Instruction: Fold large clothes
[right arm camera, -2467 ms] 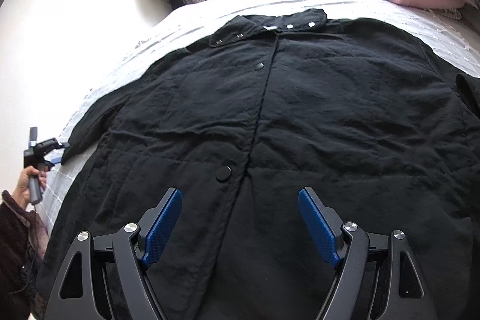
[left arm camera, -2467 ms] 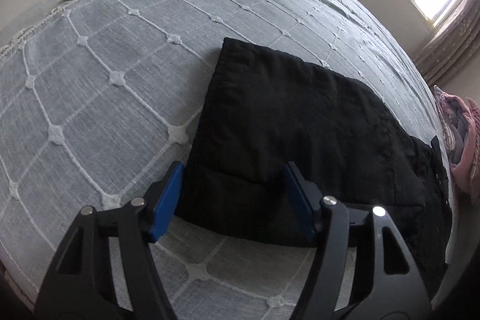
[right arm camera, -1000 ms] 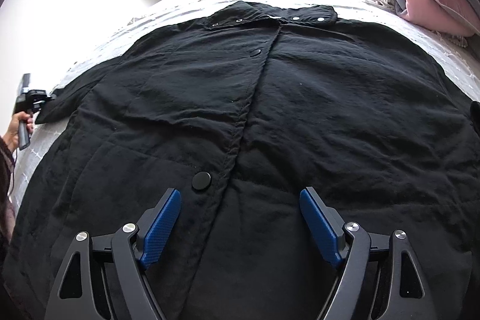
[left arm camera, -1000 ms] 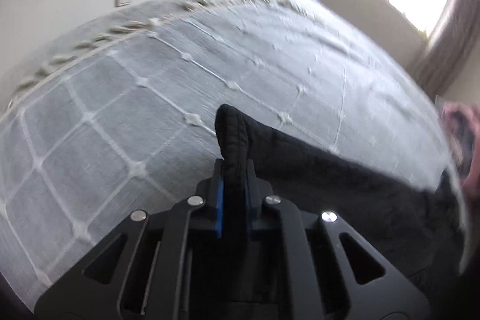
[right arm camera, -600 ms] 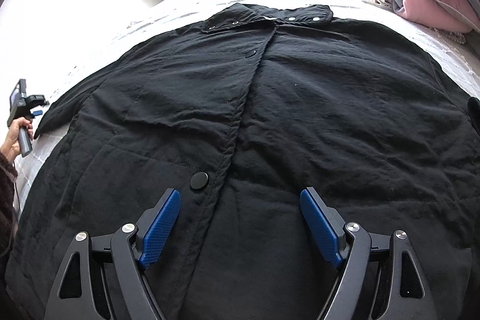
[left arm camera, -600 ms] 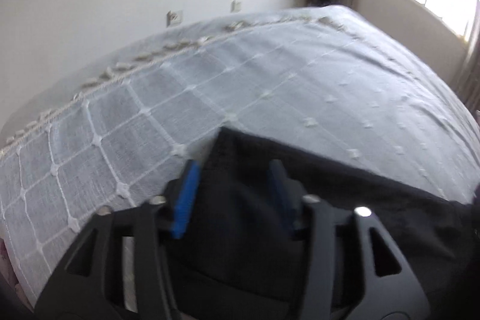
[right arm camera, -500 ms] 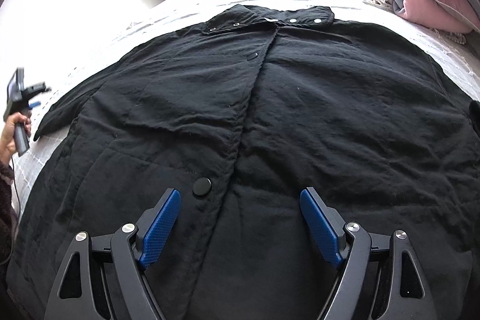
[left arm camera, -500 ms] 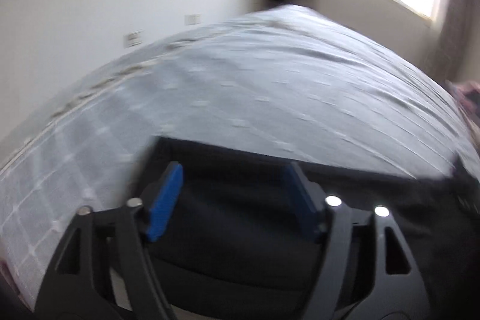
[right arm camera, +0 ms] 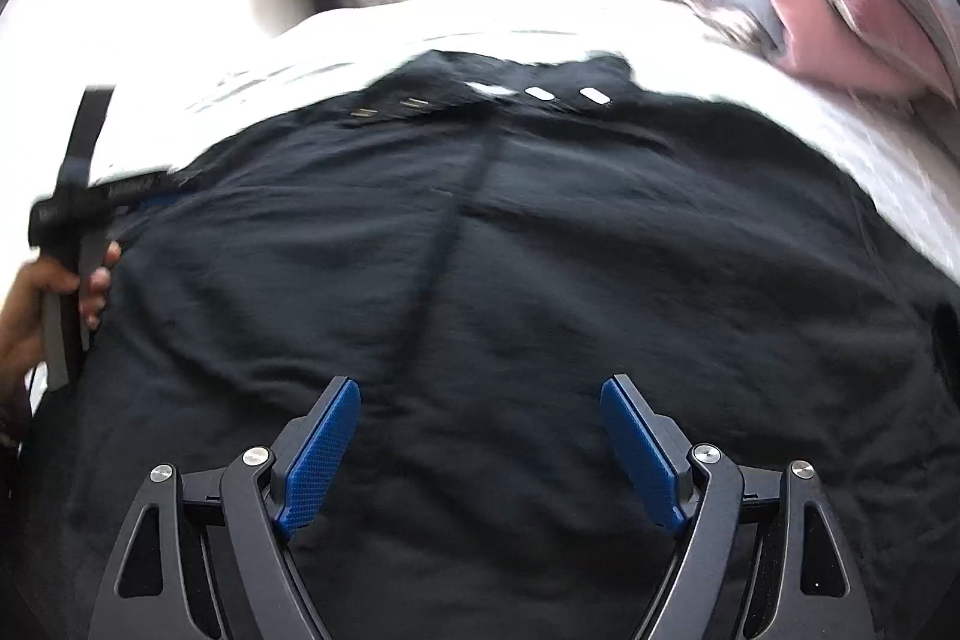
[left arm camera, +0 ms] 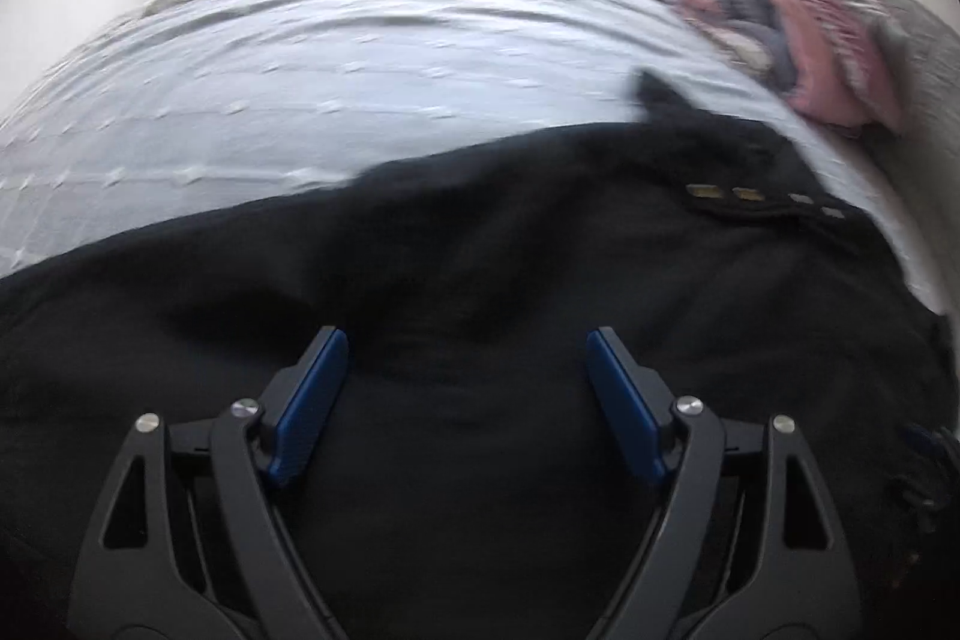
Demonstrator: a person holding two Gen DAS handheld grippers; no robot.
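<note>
Jaws of left gripper (left arm camera: 465, 388) just released, spread wide, nothing pinched; right gripper (right arm camera: 480, 436) likewise spread, empty. Black coat (right arm camera: 510, 280) laid flat, buttoned, across bed (left arm camera: 360, 58). Step judged: sleeve fold-in. Next grasp required: far-left sleeve edge.

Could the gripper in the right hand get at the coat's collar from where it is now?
Probably yes. The right gripper hangs open over the lower front of the black coat, and nothing lies on the cloth between it and the collar at the far end. It would need a long forward reach, though.
</note>
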